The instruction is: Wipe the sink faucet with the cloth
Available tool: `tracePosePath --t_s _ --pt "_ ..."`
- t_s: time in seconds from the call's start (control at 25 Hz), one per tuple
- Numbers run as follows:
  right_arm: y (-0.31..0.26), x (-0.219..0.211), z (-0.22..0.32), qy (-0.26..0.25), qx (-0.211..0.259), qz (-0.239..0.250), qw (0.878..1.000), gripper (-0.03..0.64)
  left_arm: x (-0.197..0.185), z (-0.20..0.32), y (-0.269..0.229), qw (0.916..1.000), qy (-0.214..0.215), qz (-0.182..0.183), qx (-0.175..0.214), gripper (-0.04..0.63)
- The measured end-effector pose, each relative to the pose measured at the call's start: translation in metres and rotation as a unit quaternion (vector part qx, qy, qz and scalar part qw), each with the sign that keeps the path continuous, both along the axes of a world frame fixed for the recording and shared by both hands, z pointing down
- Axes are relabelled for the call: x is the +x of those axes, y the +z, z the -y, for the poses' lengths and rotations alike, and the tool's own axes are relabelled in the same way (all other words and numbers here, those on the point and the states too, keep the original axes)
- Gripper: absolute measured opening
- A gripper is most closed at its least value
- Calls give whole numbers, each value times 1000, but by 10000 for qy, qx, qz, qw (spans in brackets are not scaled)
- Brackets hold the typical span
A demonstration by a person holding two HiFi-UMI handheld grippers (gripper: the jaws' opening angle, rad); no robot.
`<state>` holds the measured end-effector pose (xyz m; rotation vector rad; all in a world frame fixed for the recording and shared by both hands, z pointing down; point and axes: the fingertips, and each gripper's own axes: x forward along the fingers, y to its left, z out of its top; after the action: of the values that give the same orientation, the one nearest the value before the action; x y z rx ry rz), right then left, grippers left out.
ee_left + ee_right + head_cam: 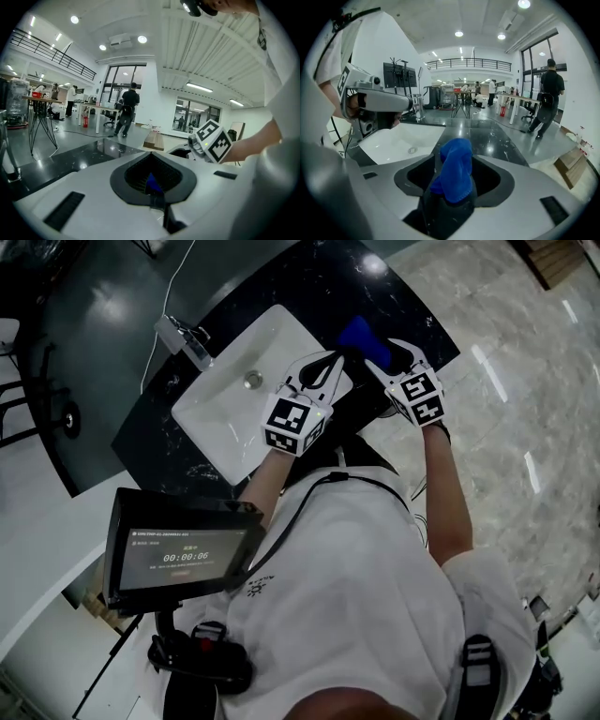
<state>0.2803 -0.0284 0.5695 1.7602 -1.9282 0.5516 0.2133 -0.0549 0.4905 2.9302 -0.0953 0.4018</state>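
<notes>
A white sink [225, 418] is set in a black counter [319, 282], with a chrome faucet [190, 341] at its far left rim. A blue cloth [358, 334] sits bunched on the counter just right of the basin. My right gripper [380, 357] is at the cloth. In the right gripper view the cloth [454, 171] stands between the parted jaws, and I read the gripper as open. My left gripper [330, 360] hovers over the sink's right rim, its jaws together with nothing in them. It points toward the cloth [152, 183].
A screen [183, 554] hangs on a rig at the person's chest. A white cable [159, 324] runs behind the faucet. A white ledge [47, 549] lies at the near left and a polished floor [525, 381] at the right. Background people stand far off [127, 110].
</notes>
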Motion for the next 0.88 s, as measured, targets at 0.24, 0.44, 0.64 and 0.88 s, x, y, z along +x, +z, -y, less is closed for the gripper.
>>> tracePosePath --t_s 0.24,0.44,0.64,0.88 --pt "38 5 19 -61 -530 52 9986 241 2 3 8 9999 -4 80 -81 2" --pt "56 9 16 -23 -891 -37 9960 159 -3 8 5 9999 -112 74 -78 2" --pt "52 12 15 24 -786 -42 9969 75 -9 14 2 9996 -260 44 -37 2" --pt "-1 -3 28 -195 -181 10 9996 74 -29 22 -17 9984 -546 -98 76 2"
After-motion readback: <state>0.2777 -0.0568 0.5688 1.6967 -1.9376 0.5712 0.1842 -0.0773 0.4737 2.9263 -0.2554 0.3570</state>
